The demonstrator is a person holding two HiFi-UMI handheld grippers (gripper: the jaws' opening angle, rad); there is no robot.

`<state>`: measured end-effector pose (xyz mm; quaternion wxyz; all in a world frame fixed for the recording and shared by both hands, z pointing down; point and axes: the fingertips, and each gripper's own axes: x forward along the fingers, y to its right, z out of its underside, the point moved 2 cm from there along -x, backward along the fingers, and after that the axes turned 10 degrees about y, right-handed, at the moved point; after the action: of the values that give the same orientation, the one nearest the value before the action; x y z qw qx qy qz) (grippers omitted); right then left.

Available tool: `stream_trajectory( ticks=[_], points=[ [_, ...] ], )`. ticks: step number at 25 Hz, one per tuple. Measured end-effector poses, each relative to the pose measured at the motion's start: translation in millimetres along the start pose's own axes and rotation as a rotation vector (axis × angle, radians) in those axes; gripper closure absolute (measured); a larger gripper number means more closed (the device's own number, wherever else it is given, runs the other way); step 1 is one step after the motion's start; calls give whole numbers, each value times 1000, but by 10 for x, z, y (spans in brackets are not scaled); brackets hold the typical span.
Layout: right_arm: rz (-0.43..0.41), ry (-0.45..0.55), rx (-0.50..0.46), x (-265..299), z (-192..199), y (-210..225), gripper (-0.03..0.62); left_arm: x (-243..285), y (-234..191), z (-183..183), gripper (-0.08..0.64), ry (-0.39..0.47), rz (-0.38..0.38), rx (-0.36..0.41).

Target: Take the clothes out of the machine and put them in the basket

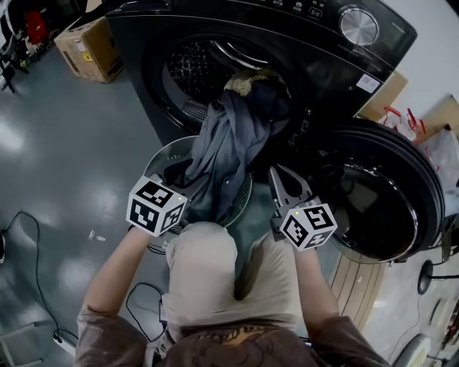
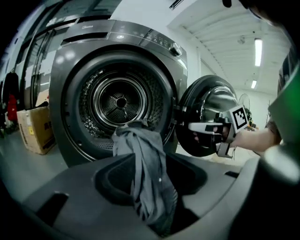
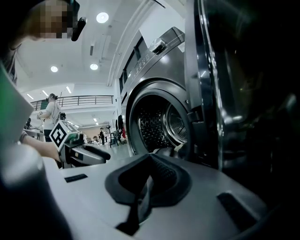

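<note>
**Garment [image 1: 228, 136] draped from drum [image 1: 195, 68] into basket [image 1: 161, 154]**

Nearest, the person's pale trouser leg [image 1: 204, 276] fills the bottom of the head view. Just beyond it the left gripper [image 3: 107, 156] sits at the near left of the basket, with its marker cube [image 1: 156, 206] over the rim. Its jaws stand apart, released, and the grey cloth hangs loose down through the gap between them. The right gripper [image 1: 281, 172] is held to the right of the basket, close to the machine's front. Its jaws are clenched together on nothing.

The garment runs as one long grey band. Its lower end lies down inside the round, mesh-walled basket on the floor, and its upper end is caught in the drum's mouth. Beside that upper end, on the lip of the opening, lie a cream bundle [image 1: 244, 82] and a dark blue piece [image 1: 271, 99], both inside the machine.

Right of the opening the round door [image 1: 380, 193] stands swung wide, its glass bowl facing up. Farther off, the black washing machine [image 1: 215, 18] carries a silver dial [image 1: 358, 25] at the right of its panel.

A black cable [image 1: 29, 265] loops across the grey floor at the near left. A cardboard box [image 1: 90, 46] sits at the far left.
</note>
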<state>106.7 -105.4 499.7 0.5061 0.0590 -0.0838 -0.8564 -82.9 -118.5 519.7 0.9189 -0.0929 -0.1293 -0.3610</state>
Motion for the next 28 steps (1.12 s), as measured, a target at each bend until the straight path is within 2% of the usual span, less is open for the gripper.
stream_trajectory(
  ticks=[3, 9, 15, 21, 24, 28],
  points=[
    [5, 0, 2, -17, 3, -7, 595, 166, -45, -106, 310, 31, 7, 20],
    [-5, 1, -10, -37, -11, -92, 595, 760, -199, -114, 273, 46, -3, 32],
    [14, 2, -13, -106, -32, -87, 595, 1471, -312, 71, 256, -19, -6, 70],
    [24, 1, -20, -148, -42, -97, 595, 1980, -588, 133, 255, -58, -95, 121],
    [30, 2, -18, -160, -45, -92, 595, 2113, -658, 178, 280, -82, -117, 169],
    [31, 2, -19, -167, -39, -74, 595, 2138, -712, 256, 388, -118, -153, 193]
  ],
)
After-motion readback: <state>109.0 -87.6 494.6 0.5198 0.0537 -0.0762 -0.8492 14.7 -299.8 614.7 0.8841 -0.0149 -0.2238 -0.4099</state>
